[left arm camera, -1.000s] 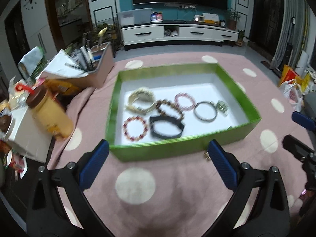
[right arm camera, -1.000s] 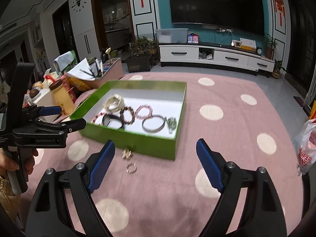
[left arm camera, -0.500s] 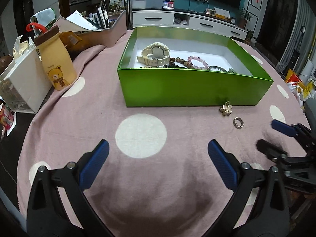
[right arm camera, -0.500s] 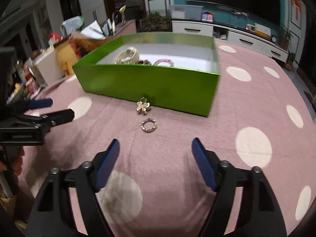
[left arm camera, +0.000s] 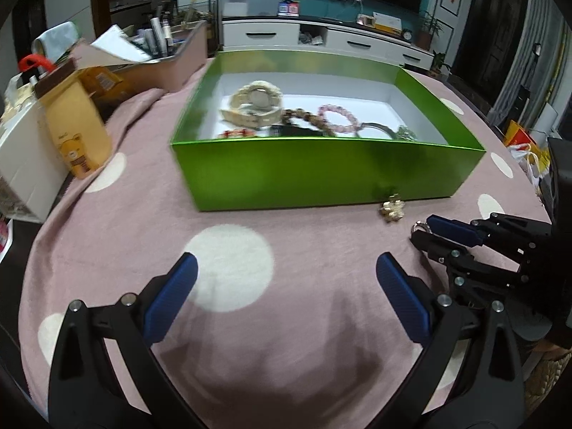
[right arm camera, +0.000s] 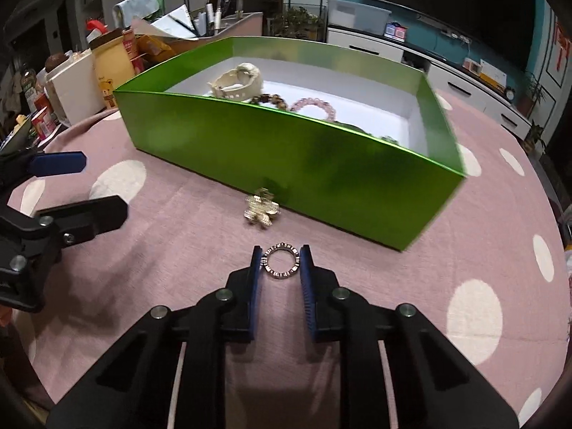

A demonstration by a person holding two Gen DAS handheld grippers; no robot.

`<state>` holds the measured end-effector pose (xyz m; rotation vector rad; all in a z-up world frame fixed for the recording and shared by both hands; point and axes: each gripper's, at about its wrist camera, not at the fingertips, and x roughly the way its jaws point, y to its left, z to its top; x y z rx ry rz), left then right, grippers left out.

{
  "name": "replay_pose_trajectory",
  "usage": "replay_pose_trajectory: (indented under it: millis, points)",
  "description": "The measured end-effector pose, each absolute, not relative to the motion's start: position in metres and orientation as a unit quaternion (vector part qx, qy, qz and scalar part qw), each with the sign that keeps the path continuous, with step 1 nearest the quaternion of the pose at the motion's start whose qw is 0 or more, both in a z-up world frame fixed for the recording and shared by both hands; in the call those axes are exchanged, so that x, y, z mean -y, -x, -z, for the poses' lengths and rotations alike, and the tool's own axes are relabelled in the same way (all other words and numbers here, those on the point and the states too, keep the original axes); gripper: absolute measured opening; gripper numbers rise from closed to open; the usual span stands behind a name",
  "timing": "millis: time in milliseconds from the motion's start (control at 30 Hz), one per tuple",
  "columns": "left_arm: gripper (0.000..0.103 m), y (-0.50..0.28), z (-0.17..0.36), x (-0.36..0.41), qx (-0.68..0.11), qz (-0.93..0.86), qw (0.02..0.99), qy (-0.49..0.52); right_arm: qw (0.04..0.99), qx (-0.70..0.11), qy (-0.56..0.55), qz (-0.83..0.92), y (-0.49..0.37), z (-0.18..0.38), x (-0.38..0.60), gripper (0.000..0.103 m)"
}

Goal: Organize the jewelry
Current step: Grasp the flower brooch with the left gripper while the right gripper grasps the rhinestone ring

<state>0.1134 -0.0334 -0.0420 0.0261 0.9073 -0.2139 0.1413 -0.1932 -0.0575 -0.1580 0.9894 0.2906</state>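
A: In the left wrist view, what shows?

B: The left hand-held gripper (left arm camera: pixel 286 296) fills the bottom of the frame, its blue pads wide apart with nothing between them, only the pink spotted cloth (left arm camera: pixel 321 321) of the desk below. The green box (left arm camera: pixel 321 175) sits in the upper middle. Inside it lie a cream watch (left arm camera: pixel 255 105), a brown bead bracelet (left arm camera: pixel 302 114), a pink bead bracelet (left arm camera: pixel 338 118) and a metal bangle (left arm camera: pixel 379 127), partly hidden by the near wall.

A: And loose jewelry?

B: A gold flower brooch (left arm camera: pixel 391 209) lies on the cloth just in front of the box wall, right of centre. The right hand-held gripper (left arm camera: pixel 423 230) comes in from the right edge, its tips at a small ring (left arm camera: pixel 417 227) barely visible there.

A: Now the right wrist view?

B: The right hand-held gripper (right arm camera: pixel 281 262) sits at lower centre, jaws closing, with the ring (right arm camera: pixel 280 261) flat on the cloth between the pads. The pads look just at its sides; I cannot tell if they press yet. The brooch (right arm camera: pixel 261 211) lies above the ring, apart from it, near the box (right arm camera: pixel 304 164) wall. The left hand-held gripper (right arm camera: pixel 85 189) shows at the left edge, open

A: Anything else?

B: A yellow bear bottle (right arm camera: pixel 109 68) stands at upper left beside a white box (right arm camera: pixel 73 87)
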Motion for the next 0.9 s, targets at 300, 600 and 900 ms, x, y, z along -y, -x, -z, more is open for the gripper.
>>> replay_pose_trajectory:
  millis: [300,600,900]
  points:
    - [0.096,-0.135,0.053,0.099,-0.446,0.147,0.882,-0.035,0.895,-0.439,0.000,-0.079,-0.126,0.032,0.265,0.020]
    - [0.054,-0.154,0.069,0.129,-0.460,0.135,0.877,-0.035,0.900,-0.429,-0.024,-0.080,-0.121,0.027,0.279,0.020]
    - [0.020,-0.157,0.074,0.126,-0.457,0.132,0.879,-0.036,0.901,-0.426,-0.029,-0.079,-0.119,0.027,0.281,0.020]
